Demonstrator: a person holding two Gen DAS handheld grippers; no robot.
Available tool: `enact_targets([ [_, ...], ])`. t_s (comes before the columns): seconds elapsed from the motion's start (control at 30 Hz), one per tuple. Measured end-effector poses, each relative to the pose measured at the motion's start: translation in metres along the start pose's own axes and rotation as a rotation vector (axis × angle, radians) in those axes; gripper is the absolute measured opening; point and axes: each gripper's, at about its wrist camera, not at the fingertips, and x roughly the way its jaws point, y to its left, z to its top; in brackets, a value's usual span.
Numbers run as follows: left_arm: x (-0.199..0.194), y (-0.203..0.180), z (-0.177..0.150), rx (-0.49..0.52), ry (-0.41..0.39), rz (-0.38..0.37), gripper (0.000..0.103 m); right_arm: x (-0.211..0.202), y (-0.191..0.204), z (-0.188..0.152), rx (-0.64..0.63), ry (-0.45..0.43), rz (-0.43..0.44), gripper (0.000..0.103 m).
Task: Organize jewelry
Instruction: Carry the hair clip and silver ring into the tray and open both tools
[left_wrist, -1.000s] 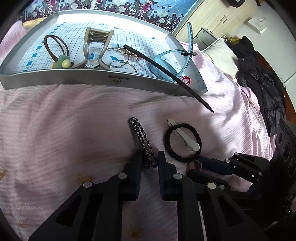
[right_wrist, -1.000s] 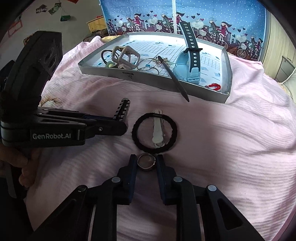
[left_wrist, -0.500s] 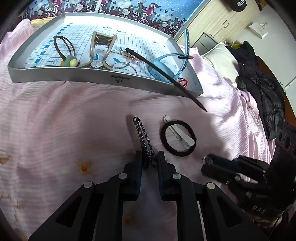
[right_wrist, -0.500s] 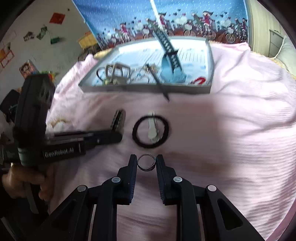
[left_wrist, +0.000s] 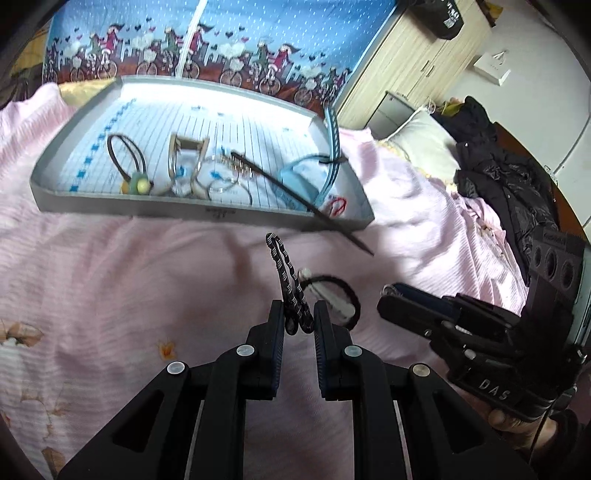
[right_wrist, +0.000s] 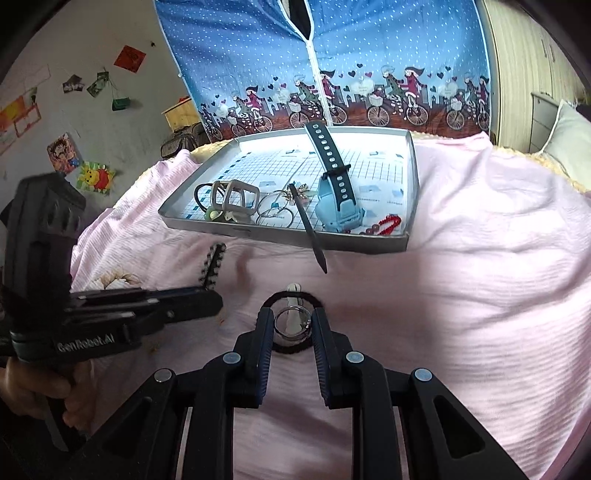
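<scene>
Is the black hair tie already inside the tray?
No, the black hair tie lies on the pink bedspread, in front of the tray.

Daylight is even and fairly bright in both views. The tray (left_wrist: 207, 212) floor glares white at its far edge, and its contents are motion-smeared in the left wrist view. Soft shadows lie on the pink bedspread (right_wrist: 480, 295). Fisheye bending curves the edges, and the corners go black.

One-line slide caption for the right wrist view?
Right gripper grips a silver ring above a black hair tie; left gripper lifts a striped clip near the tray.
</scene>
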Motion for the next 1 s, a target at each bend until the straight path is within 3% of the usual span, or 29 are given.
enact_targets([
  [0.3, 0.007, -0.003, 0.029, 0.046, -0.092, -0.03, 0.012, -0.014, -0.007, 0.021, 0.0, -0.105, -0.011, 0.02],
  [0.47, 0.02, 0.013, 0.049, 0.006, -0.113, -0.031, 0.012, -0.003, -0.02, 0.04, 0.002, -0.155, -0.055, 0.02],
  [0.77, 0.046, 0.032, 0.074, 0.002, -0.095, 0.006, 0.012, 0.038, -0.044, 0.058, 0.043, -0.129, -0.074, 0.02],
  [1.0, 0.063, 0.041, 0.075, -0.002, -0.054, 0.023, 0.012, 0.054, -0.048, 0.053, 0.037, -0.078, -0.08, 0.02],
])
